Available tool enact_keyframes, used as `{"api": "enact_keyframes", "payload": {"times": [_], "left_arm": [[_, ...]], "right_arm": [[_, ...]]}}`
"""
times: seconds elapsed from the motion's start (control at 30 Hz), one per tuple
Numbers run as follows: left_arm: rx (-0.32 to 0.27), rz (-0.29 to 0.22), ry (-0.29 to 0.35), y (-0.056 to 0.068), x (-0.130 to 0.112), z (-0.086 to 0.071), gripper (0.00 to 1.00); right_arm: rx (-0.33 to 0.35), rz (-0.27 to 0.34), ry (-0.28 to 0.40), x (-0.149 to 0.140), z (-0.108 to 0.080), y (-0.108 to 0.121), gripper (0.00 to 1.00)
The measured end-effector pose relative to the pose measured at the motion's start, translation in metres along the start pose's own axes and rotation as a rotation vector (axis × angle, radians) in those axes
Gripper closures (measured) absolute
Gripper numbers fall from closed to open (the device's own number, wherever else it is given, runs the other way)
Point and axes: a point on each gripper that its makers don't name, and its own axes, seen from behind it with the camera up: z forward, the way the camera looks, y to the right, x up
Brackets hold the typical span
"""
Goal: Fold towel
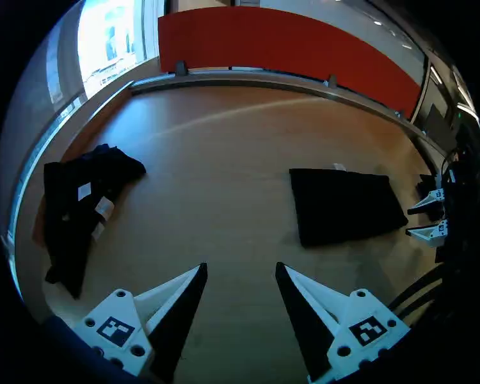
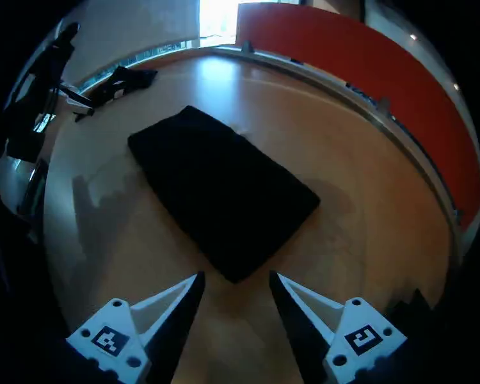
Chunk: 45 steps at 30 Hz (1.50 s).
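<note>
In the left gripper view, my left gripper (image 1: 240, 281) gapes empty, well short of the flat black towel (image 1: 345, 205). In the right gripper view, my right gripper (image 2: 237, 285) gapes empty just short of the towel's near corner; I'd pinch that corner low and squarely.

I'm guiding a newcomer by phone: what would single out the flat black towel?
Find the long red panel behind the wooden table. Two black cloths lie on that table; the towel is the flat, neat rectangle, unlike the crumpled heap with white tags.
</note>
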Motion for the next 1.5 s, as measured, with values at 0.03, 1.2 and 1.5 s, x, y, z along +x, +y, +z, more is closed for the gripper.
{"api": "enact_keyframes", "payload": {"times": [0.03, 1.2, 1.5], "left_arm": [[0.002, -0.003, 0.0, -0.001, -0.001, -0.001, 0.22], [0.013, -0.019, -0.005, -0.014, -0.015, -0.013, 0.22], [0.003, -0.025, 0.001, -0.016, -0.015, -0.015, 0.22]], "right_arm": [[0.003, 0.002, -0.003, -0.001, 0.001, 0.0, 0.29], [-0.014, -0.026, 0.04, 0.033, -0.013, 0.001, 0.96], [-0.034, -0.1, 0.1, 0.083, -0.031, 0.001, 0.96]]}}
